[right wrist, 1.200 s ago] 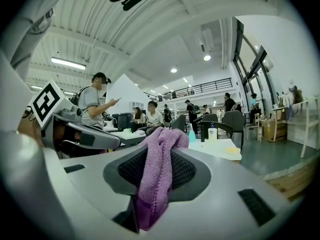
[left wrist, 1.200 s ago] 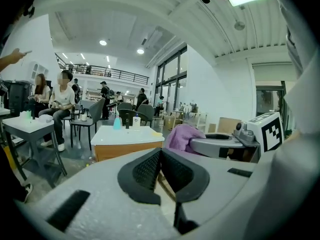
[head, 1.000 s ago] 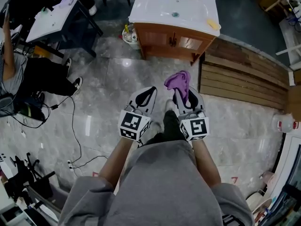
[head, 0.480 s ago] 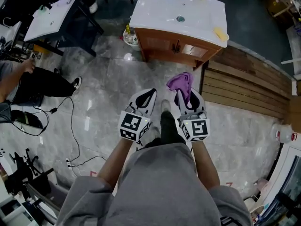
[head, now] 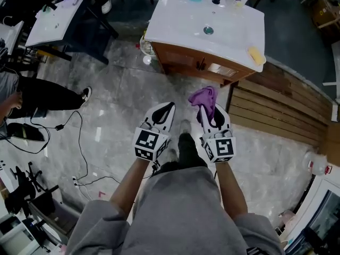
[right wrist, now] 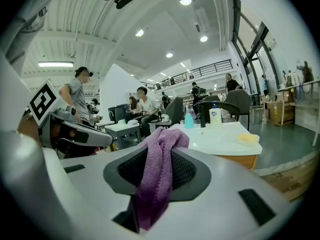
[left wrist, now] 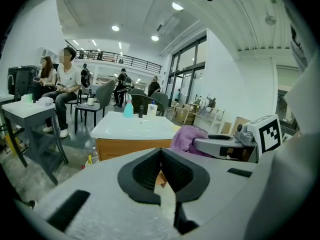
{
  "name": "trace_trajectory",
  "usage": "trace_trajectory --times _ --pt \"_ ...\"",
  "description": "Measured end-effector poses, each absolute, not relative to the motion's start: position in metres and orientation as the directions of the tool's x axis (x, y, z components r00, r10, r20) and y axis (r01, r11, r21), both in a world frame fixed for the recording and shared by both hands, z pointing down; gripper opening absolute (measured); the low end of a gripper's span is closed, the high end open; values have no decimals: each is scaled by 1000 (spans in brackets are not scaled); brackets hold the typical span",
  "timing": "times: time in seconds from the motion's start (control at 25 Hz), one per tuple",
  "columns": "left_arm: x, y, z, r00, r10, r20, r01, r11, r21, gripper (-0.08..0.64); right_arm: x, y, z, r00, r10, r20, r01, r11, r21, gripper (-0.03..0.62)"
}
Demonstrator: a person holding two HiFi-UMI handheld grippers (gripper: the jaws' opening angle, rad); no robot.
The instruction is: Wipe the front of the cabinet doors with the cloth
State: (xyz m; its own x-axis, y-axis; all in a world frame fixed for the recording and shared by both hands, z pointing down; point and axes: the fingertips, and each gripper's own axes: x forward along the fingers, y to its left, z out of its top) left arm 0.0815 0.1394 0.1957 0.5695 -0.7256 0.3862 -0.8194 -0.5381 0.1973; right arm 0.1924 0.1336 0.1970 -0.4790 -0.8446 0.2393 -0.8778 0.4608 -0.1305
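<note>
Currently the cloth (head: 205,96) is clamped in the right gripper (right wrist: 160,154). Purple fabric runs down between both pads, and a loose bunch spills over and past the tips. The left gripper (left wrist: 161,153) sits just to the right gripper's left and level with it. Its jaws are closed on each other with nothing between them.

The cabinet doors (head: 211,68) lie straight ahead of both tools, well apart from the tips, under the overhanging white basin top (head: 212,23). The cloth touches no door. Both tools are held close in front of the operator's body, above bare stone floor (head: 117,105).

I read this step as the approach, with wiping not yet begun. For the next move I would close the gap and bring the right gripper down below the basin overhang. I would then lay the loose bunch flat on the door front ahead of the tips and stroke across with light pressure. The dark handles (head: 201,64) near the door seam look like a snag risk for trailing fabric. I see no job for the left gripper, so I would hold it clear to the side.
</note>
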Motion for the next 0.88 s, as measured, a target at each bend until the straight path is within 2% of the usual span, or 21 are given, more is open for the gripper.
trace_trajectory --times 0.88 --pt "81 31 302 549 -719 426 -836 -487 254 9 201 19 297 -469 -825 315 -883 440 -163 101"
